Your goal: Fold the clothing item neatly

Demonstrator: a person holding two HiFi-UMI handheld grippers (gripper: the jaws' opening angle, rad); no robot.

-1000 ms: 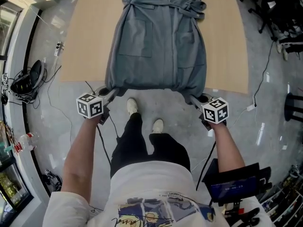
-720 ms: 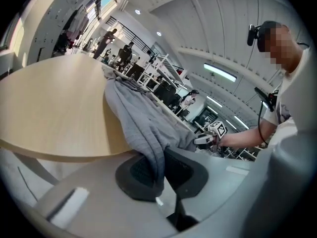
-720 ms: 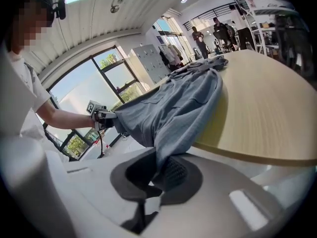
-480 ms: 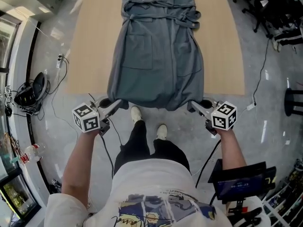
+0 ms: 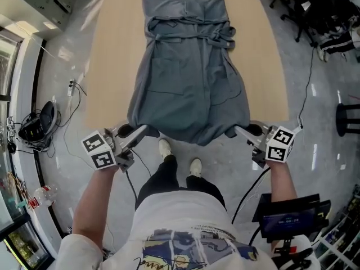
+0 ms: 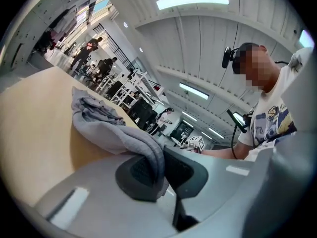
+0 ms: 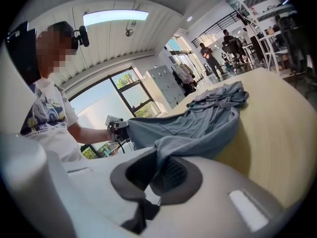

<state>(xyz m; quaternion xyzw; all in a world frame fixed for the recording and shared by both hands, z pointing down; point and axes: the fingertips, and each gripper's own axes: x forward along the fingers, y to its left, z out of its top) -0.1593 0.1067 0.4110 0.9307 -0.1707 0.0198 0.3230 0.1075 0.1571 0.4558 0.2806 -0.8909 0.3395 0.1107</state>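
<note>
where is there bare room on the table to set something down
Bare table shows on both sides of the dress. The middle is covered; the near edge is crowded, with the left gripper and right gripper pinching its hem.

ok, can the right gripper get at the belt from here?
Probably not yet: the right gripper is shut on the hem, and the belt lies far up the table. Nothing blocks the path, though.

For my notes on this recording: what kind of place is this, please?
Likely an open workshop or lab: a wooden table, loose cables, office chairs and metal racks.
</note>
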